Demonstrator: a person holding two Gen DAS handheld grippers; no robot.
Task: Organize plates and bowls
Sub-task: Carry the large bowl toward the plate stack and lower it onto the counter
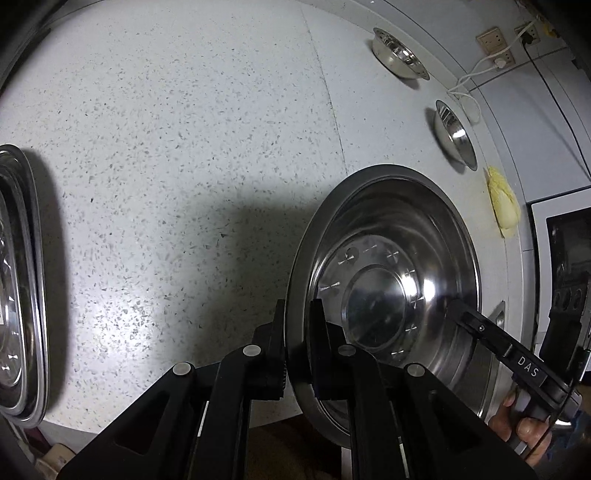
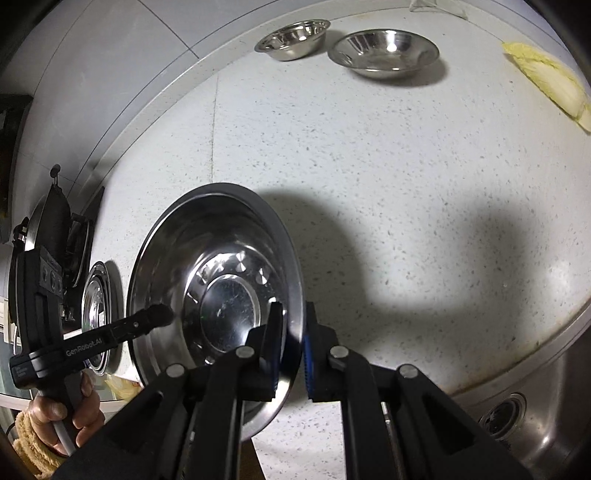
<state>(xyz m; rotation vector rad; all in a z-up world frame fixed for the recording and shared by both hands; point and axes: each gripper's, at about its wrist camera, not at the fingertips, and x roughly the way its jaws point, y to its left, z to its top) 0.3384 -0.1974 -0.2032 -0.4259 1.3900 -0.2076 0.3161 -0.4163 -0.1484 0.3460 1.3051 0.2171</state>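
A large steel bowl (image 1: 391, 280) sits at the front of the speckled counter (image 1: 184, 147); it also shows in the right wrist view (image 2: 207, 266). My left gripper (image 1: 297, 343) is shut on its left rim. My right gripper (image 2: 293, 347) is shut on its right rim. Two smaller steel bowls (image 2: 295, 35) (image 2: 384, 50) stand at the back of the counter, and show in the left wrist view (image 1: 400, 53) (image 1: 456, 134). A stack of steel plates (image 1: 18, 284) lies at the left, also visible in the right wrist view (image 2: 96, 306).
A yellow cabbage piece (image 2: 550, 81) lies at the back right of the counter. A steel sink (image 2: 517, 413) with a drain is to the right front. A white cable (image 1: 469, 85) and wall sockets (image 1: 491, 40) are at the back wall.
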